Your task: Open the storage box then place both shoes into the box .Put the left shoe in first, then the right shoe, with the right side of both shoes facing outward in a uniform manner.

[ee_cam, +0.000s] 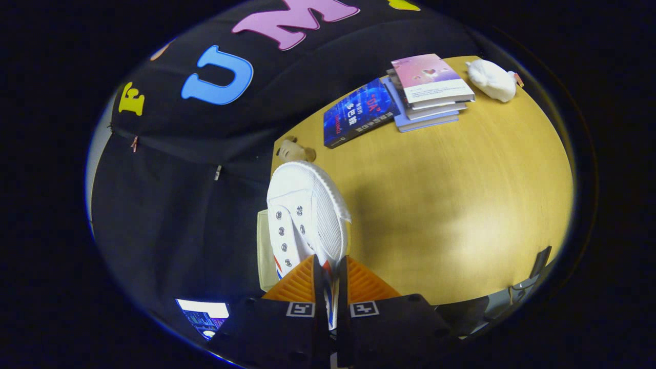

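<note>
Right at the near edge, the gripper (330, 287) was pinched down to a narrow slot, its two orange ribbed fingers (294, 284) pressing from either side on the side wall of a white canvas shoe (307, 210), near the collar where a red and blue stripe showed. The shoe hung out ahead of the fingers, toe pointing away, eyelets without laces on one face and the textured white sole on the other, and it looked lifted clear of the wooden table (461, 205). Which shoe of the pair this was could not be told from here. Just beside and below the shoe sat a pale, cream-coloured edge (264, 251), possibly part of the storage box, though too little showed to be sure. Beyond the toe, a small brown plush toy (294, 151) lay at the table's edge. Further out came a dark blue book (359, 113), then a stack of books (430, 95) with a pink cover on top, and farthest of all a white plush toy (493, 79). By the look of it, this was the carrying step, shoe in grip and on its way. The next move would call for finding the open box, turning the shoe so its right side faced outward, and lowering it in before letting go.
</note>
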The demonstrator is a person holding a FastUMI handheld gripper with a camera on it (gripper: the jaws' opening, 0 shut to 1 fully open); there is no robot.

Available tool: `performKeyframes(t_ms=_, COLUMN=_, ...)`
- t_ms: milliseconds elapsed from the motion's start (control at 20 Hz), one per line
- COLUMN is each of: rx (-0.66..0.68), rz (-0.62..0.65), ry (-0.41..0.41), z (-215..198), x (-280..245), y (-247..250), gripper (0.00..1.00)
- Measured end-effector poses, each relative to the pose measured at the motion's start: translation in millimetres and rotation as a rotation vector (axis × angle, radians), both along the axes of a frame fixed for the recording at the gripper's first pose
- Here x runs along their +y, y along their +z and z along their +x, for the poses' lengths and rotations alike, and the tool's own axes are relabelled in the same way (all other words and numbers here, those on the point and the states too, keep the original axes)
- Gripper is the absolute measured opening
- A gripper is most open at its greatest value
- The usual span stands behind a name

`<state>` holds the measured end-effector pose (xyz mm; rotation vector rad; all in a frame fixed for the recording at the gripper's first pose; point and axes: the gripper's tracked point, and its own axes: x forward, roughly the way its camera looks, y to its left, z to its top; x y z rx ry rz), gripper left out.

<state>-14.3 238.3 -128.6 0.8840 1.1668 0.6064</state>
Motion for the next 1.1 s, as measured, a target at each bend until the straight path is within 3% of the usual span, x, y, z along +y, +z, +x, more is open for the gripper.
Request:
performKeyframes(t_ms=200, rx=0.026, rz=0.029, ry=0.047, z=-8.5, x=56.3, y=28.3, gripper=0.10)
performKeyframes(t_ms=650, rx=0.097, rz=-0.030, ry=0.114, z=-34.8, x=153.1, y=18.6, gripper=0.10)
performKeyframes(t_ms=1100, rx=0.105, rz=-0.182, ry=0.141, z=-30.8, x=162.3, y=-36.2, gripper=0.11)
